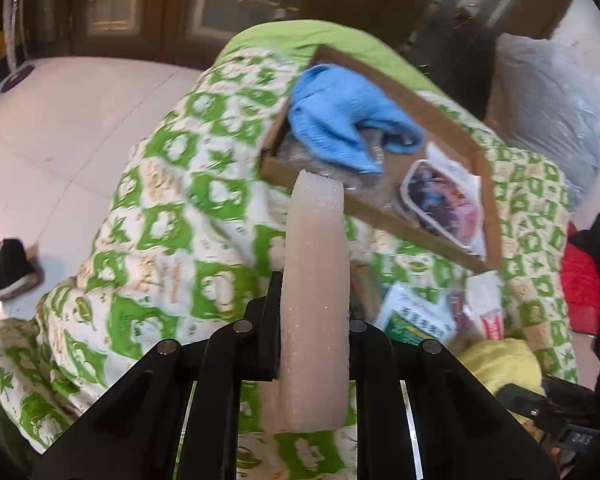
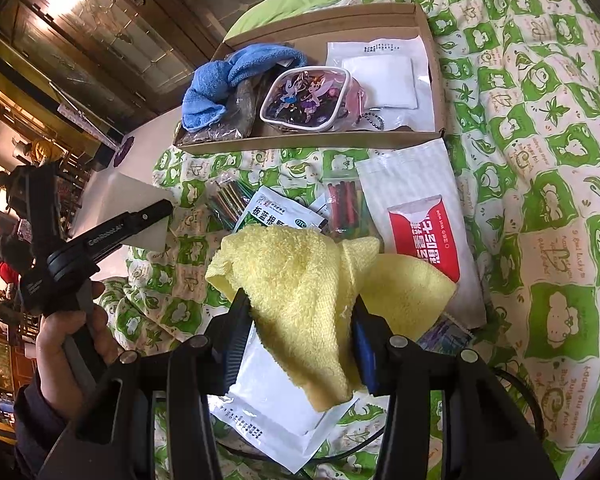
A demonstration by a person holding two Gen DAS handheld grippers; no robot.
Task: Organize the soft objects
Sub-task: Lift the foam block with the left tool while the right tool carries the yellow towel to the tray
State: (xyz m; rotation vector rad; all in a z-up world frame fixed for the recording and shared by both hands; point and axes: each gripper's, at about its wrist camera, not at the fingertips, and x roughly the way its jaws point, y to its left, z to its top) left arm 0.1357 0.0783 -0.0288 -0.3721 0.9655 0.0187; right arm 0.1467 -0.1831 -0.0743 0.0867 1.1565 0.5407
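Note:
My left gripper (image 1: 314, 284) is shut on a white foam piece (image 1: 315, 280) and holds it above the quilt, near the front edge of the cardboard box (image 1: 380, 208). The box holds a blue towel (image 1: 348, 116) and a cartoon pouch (image 1: 444, 204). My right gripper (image 2: 300, 312) is shut on a yellow towel (image 2: 300, 280), lifted over the quilt. In the right wrist view the box (image 2: 312, 140) shows the blue towel (image 2: 228, 80), the pouch (image 2: 304, 100) and a white packet (image 2: 384, 76). The left gripper (image 2: 140, 216) with the foam (image 2: 140, 208) appears at the left.
On the green-patterned quilt (image 2: 540, 160) lie a white-and-red wipes pack (image 2: 420, 224), a green medicine sachet (image 2: 280, 212), crayon packs (image 2: 348, 208), and a white packet (image 2: 276, 408) under my right gripper. A black shoe (image 1: 8, 272) sits on the tiled floor.

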